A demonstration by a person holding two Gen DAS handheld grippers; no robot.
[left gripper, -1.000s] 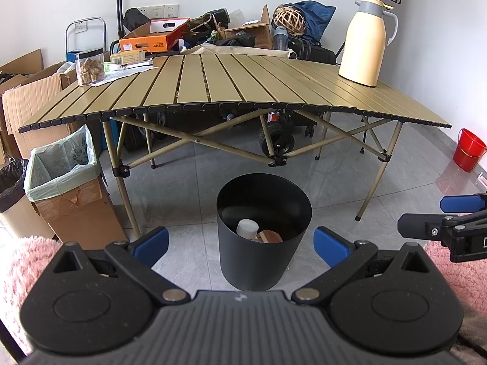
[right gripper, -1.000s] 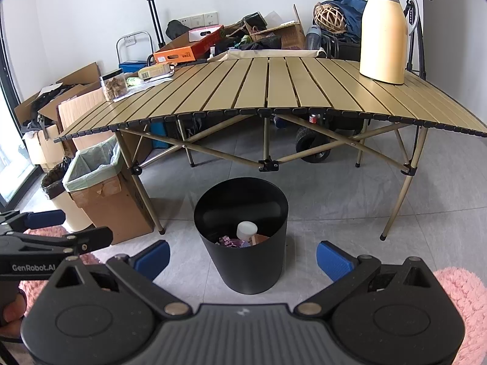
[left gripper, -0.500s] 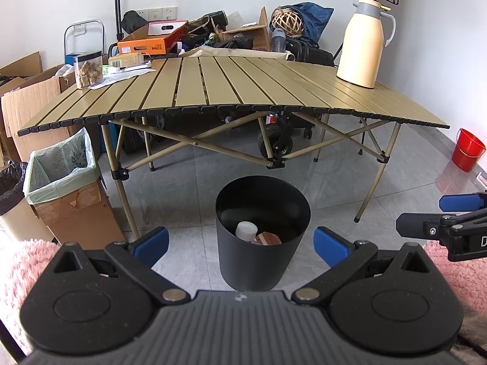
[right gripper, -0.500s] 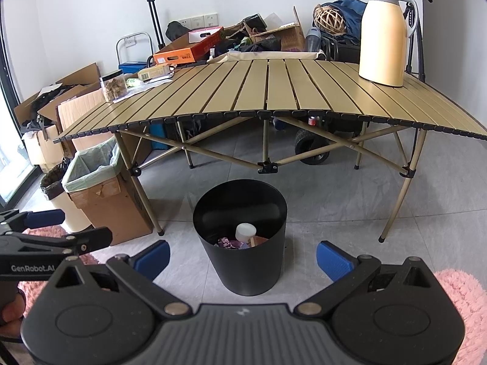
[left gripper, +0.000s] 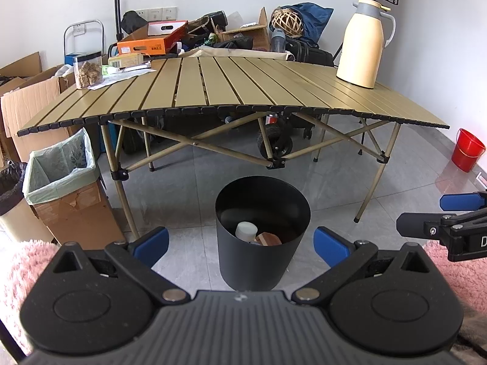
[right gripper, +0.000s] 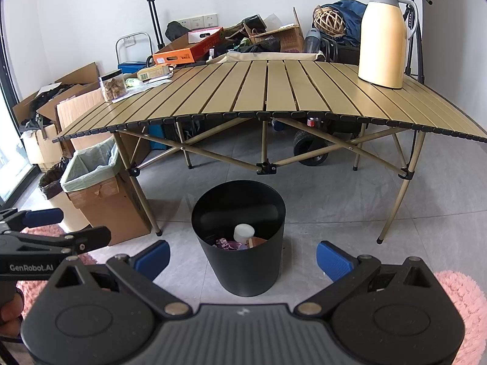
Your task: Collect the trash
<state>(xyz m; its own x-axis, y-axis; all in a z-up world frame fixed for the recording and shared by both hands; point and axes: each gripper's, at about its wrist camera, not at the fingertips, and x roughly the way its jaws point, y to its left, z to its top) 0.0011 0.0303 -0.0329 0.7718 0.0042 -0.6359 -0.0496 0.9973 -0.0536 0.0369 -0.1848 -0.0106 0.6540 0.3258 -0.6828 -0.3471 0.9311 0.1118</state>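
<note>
Both claws, my left claw (left gripper: 240, 241) and right claw (right gripper: 243, 257), gape wide and hold nothing; the black bin (left gripper: 262, 237) stands on the floor before the surface (left gripper: 243, 91), trash (right gripper: 243, 238) inside.

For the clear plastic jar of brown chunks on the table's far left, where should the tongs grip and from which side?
Grip the clear plastic jar of brown chunks across its straight side walls, below the black lid, coming in level from the table's near edge. It stands upright with open slats in front, while a flat box and papers crowd behind it.
</note>
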